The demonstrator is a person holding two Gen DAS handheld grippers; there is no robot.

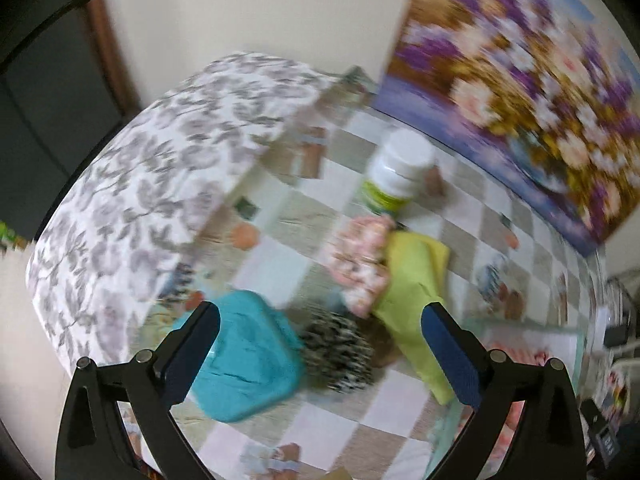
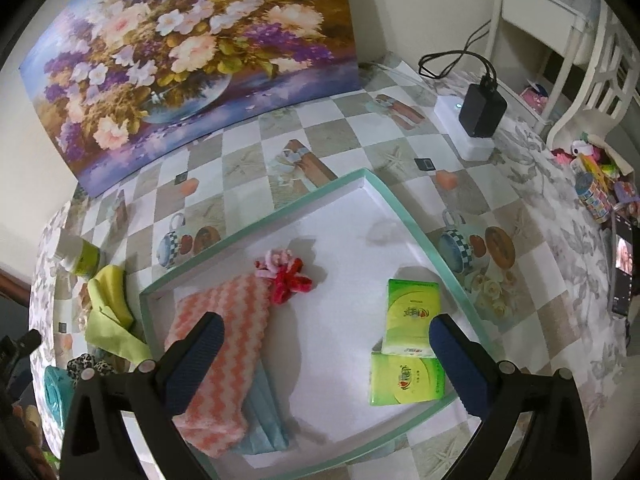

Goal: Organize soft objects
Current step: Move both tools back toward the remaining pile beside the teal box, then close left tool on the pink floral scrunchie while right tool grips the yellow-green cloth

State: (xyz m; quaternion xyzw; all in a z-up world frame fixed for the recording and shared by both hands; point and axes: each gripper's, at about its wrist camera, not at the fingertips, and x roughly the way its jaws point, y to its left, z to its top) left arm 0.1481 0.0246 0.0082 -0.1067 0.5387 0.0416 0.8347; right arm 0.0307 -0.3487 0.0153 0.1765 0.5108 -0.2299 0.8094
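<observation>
Blue-padded fingers of the left gripper (image 1: pixel 320 344) spread wide and empty over a teal cloth (image 1: pixel 246 354) and spotted scrunchie (image 1: pixel 340 354) on the checked table (image 1: pixel 272 264) — a pick seems in hand. Right gripper (image 2: pixel 326 360), equally wide, hovers above the tray (image 2: pixel 280 210) holding a striped towel (image 2: pixel 224 360), tissue packs (image 2: pixel 410 334) and red scrunchie (image 2: pixel 288 280). Next move, likely: lower, pinch one loose item — yellow cloth (image 1: pixel 412 280) waits beside.

- Left wrist view: heavy motion blur smears everything, worst at the painting (image 1: pixel 520 92), upper right.
- Right wrist view: sharp, evenly lit, soft shadows in the tray (image 2: pixel 264 216).
- Both: edges bowed, corners black.
</observation>
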